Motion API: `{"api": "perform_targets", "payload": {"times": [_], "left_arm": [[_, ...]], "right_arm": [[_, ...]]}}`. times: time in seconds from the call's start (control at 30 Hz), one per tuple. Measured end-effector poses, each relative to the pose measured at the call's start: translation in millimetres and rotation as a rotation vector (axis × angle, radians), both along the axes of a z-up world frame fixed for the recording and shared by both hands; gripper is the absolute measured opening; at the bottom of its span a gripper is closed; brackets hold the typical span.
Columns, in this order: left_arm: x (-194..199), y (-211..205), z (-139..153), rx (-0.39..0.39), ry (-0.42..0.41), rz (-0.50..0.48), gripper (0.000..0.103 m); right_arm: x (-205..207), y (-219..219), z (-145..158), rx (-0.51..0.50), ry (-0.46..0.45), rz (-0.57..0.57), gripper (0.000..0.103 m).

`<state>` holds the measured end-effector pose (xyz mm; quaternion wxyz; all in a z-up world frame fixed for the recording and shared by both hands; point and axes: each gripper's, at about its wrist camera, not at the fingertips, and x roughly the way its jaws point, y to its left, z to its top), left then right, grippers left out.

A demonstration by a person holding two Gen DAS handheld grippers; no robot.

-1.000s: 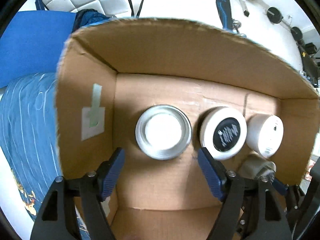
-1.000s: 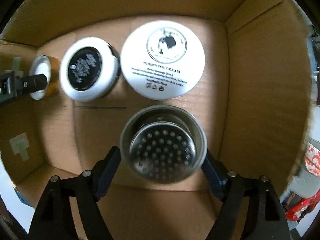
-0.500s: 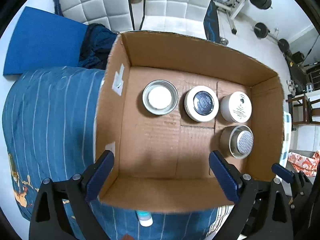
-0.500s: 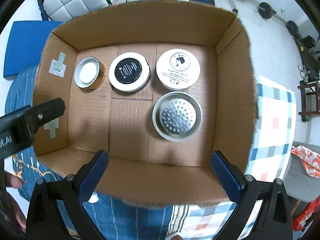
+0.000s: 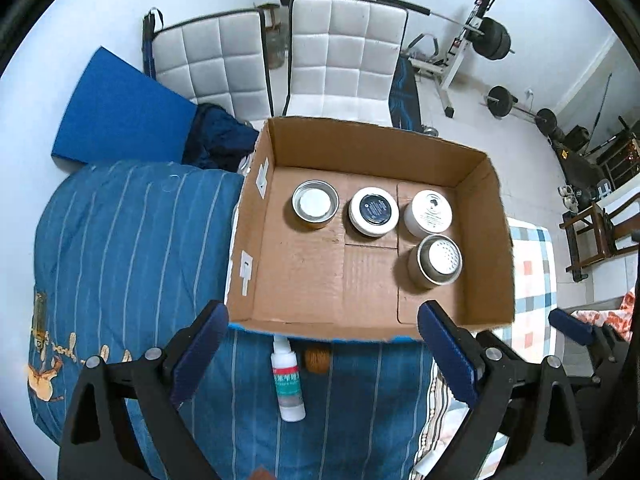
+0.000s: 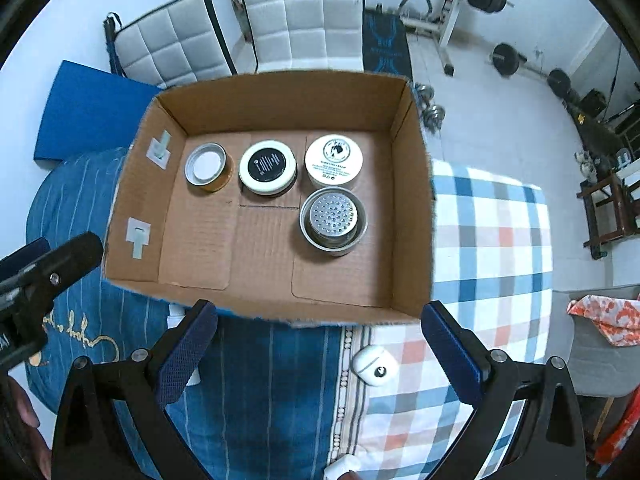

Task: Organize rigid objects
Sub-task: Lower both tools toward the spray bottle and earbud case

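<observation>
A cardboard box (image 5: 256, 240) (image 6: 412, 200) sits on the bed. Inside stand an amber jar with a silver lid (image 5: 315, 204) (image 6: 208, 166), a white jar with a black label (image 5: 374, 211) (image 6: 268, 166), a white cream jar (image 5: 429, 212) (image 6: 334, 158) and a perforated metal cup (image 5: 438, 259) (image 6: 333, 216). My left gripper (image 5: 320, 344) is open and empty, above the box's near edge. My right gripper (image 6: 318, 344) is open and empty too. A white bottle (image 5: 287, 376) and a brown ball (image 5: 317, 360) lie on the blue blanket before the box.
A small white case (image 6: 374, 364) lies on the checked cloth near the box. White padded chairs (image 5: 344, 52), a blue mat (image 5: 120, 120) and gym weights (image 5: 492, 40) stand behind the bed. The left gripper's body (image 6: 44, 268) shows at the right wrist view's left edge.
Both grippers have pulled up and back out of the box, open and empty. The metal cup stays where the right gripper left it. The bed before the box has come into view.
</observation>
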<state>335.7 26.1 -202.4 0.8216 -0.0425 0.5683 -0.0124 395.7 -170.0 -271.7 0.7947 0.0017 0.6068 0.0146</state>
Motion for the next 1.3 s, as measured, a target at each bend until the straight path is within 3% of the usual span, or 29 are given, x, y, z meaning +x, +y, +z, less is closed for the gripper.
{"api": "perform_targets", "payload": {"times": [0.33, 0.6, 0.73, 1.03, 1.1, 1.17, 1.23, 1.27, 1.3], "left_arm": [[-37.2, -5.5, 29.2, 0.012, -0.091, -0.006, 0.097], [-50.1, 1.8, 19.6, 0.021, -0.078, 0.019, 0.097], [-52.7, 14.5, -15.4, 0.029, -0.006, 0.069, 0.097], [-46.0, 30.6, -133.2, 0.038, 0.23, 0.096, 0.097], [-43.8, 30.3, -155.2, 0.044, 0.266, 0.091, 0.091], [-41.0, 28.3, -182.4, 0.067, 0.318, 0.079, 0.076], [-39.7, 27.4, -205.6, 0.064, 0.366, 0.07, 0.067], [-39.5, 27.2, -216.2, 0.066, 0.389, 0.067, 0.056], [-40.1, 27.0, -224.4, 0.062, 0.405, 0.064, 0.053]], "right_arm": [[-38.4, -5.7, 37.7, 0.013, -0.109, -0.004, 0.103], [-53.7, -27.3, 35.8, 0.058, -0.095, -0.031, 0.103], [-54.2, -53.1, 2.2, 0.043, -0.026, -0.089, 0.103], [-52.5, -91.7, -120.5, 0.092, 0.221, -0.183, 0.103], [-53.7, -92.5, -140.3, 0.091, 0.254, -0.184, 0.103], [-54.2, -92.7, -161.1, 0.083, 0.286, -0.185, 0.103], [-53.6, -91.6, -176.8, 0.084, 0.311, -0.182, 0.101], [-53.2, -90.1, -182.8, 0.082, 0.321, -0.177, 0.098], [-52.9, -87.1, -189.6, 0.073, 0.332, -0.163, 0.096]]}}
